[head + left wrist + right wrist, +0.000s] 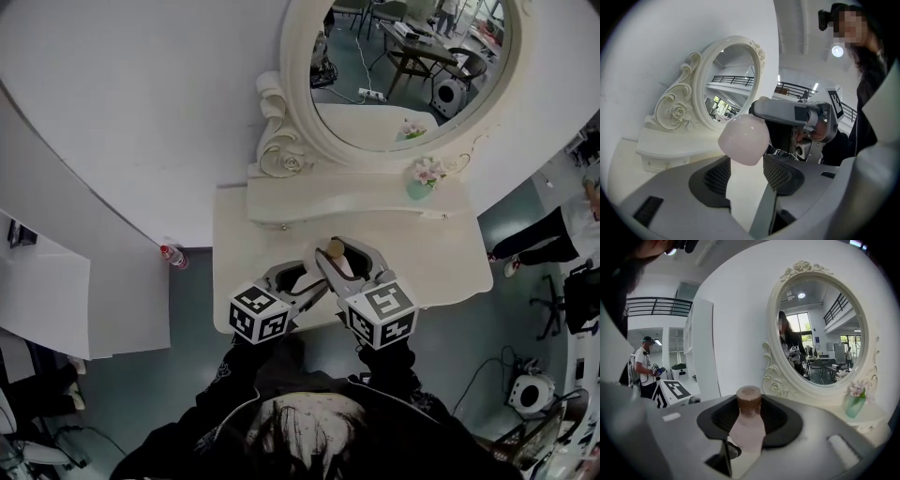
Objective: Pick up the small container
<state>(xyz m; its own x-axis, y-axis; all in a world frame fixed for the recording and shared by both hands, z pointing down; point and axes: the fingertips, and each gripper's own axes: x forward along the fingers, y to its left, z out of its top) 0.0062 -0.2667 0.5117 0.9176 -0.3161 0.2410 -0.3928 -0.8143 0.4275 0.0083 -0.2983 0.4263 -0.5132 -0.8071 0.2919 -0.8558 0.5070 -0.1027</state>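
In the right gripper view, a small pale pink bottle (747, 430) with a brown cap lies along the gap of my right gripper (749, 416), cap pointing away; the jaws are shut on its body. From the head view that bottle (335, 250) hangs over the white vanity table (450, 258), inside the right gripper (350, 255). My left gripper (307, 273) sits close beside it, angled toward it. Between the left gripper's (746, 165) jaws stands a pale pink rounded container (743, 139) that fills the gap; I cannot tell if it belongs to the same bottle.
An oval mirror (403, 75) in a carved white frame stands on a raised shelf (356, 199) at the table's back. A small green vase of pink flowers (424, 178) sits on that shelf at the right. A plastic bottle (173, 255) lies on the floor to the left. A person (553, 234) stands at the right.
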